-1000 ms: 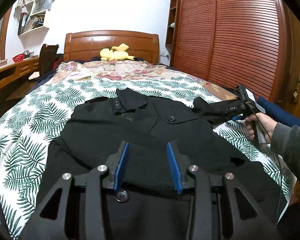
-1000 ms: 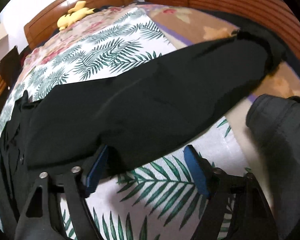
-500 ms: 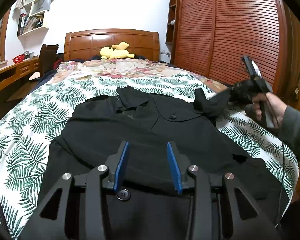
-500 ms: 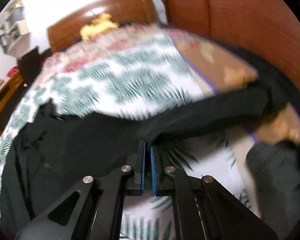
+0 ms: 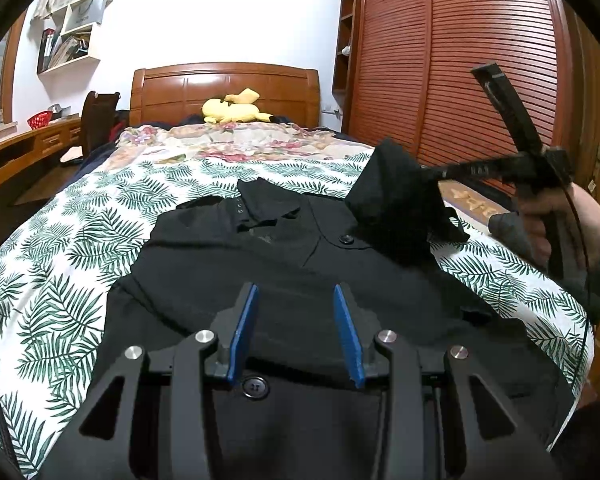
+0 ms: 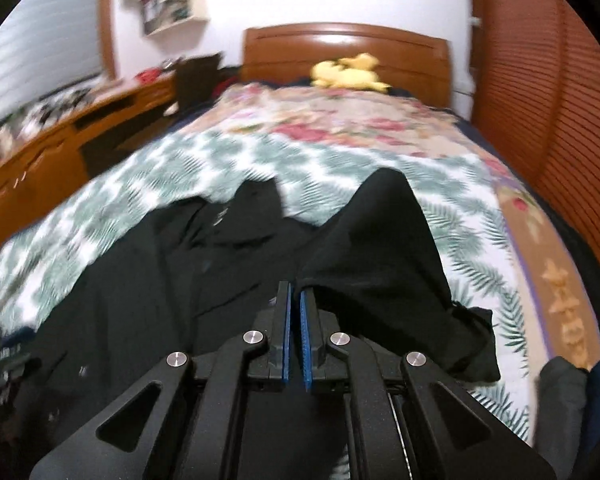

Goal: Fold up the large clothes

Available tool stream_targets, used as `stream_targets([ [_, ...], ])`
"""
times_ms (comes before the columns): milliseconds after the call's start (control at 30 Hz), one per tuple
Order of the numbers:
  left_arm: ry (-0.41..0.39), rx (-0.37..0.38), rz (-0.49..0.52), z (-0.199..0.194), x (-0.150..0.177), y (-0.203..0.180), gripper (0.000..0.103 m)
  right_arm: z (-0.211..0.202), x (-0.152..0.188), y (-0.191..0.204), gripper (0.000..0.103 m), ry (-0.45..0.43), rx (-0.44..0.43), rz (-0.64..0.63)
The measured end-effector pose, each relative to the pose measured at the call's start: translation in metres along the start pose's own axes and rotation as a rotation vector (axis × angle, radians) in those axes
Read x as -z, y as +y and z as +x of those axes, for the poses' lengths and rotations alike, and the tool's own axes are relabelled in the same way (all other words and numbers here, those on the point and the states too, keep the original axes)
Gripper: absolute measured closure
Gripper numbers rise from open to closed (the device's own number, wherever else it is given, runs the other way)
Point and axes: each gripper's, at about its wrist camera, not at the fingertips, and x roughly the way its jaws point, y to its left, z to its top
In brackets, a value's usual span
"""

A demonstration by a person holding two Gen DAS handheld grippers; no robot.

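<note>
A black button-up shirt (image 5: 284,264) lies spread on the leaf-print bedspread (image 5: 80,248), collar toward the headboard. My left gripper (image 5: 294,312) is open and empty, hovering over the shirt's lower front near a button. My right gripper (image 6: 294,300) is shut on the shirt's right sleeve (image 6: 384,248) and holds it lifted above the bed. In the left wrist view the right gripper (image 5: 424,174) shows at the right, with the sleeve (image 5: 396,208) hanging from it over the shirt's shoulder.
A yellow plush toy (image 5: 232,110) lies by the wooden headboard (image 5: 224,88). A slatted wardrobe (image 5: 460,72) runs along the right side of the bed. A wooden desk (image 5: 16,160) and chair stand at the left. A grey garment (image 6: 560,400) lies at the bed's right edge.
My right gripper closed on the sleeve, lifted it off the bed and carried it up and inward toward the shirt's body. My left gripper stayed in place.
</note>
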Motion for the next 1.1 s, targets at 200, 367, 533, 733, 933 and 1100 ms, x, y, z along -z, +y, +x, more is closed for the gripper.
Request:
stream_targets([
  [200, -0.004, -0.006, 0.003, -0.006, 0.001, 0.003, 0.065, 0.014, 0.018, 0.025, 0.101, 0.066, -0.031, -0.036],
  [367, -0.008, -0.01, -0.005, -0.009, 0.001, 0.008, 0.065, 0.016, 0.029, 0.025, 0.101, 0.11, -0.033, -0.014],
  [533, -0.009, -0.016, -0.003, -0.01, 0.001, 0.011, 0.065, 0.008, 0.034, 0.027, 0.098, 0.111, -0.019, -0.01],
  [733, -0.006, -0.018, -0.005, -0.009, 0.001, 0.012, 0.065, -0.015, 0.023, 0.021, 0.04, 0.01, -0.002, 0.003],
  [933, -0.003, -0.017, 0.002, -0.008, 0.002, 0.011, 0.065, -0.001, 0.015, -0.013, 0.039, 0.029, 0.092, 0.058],
  [1100, 0.006, -0.017, 0.008, -0.005, 0.005, 0.01, 0.065, 0.02, 0.021, -0.057, 0.038, 0.074, 0.187, 0.124],
])
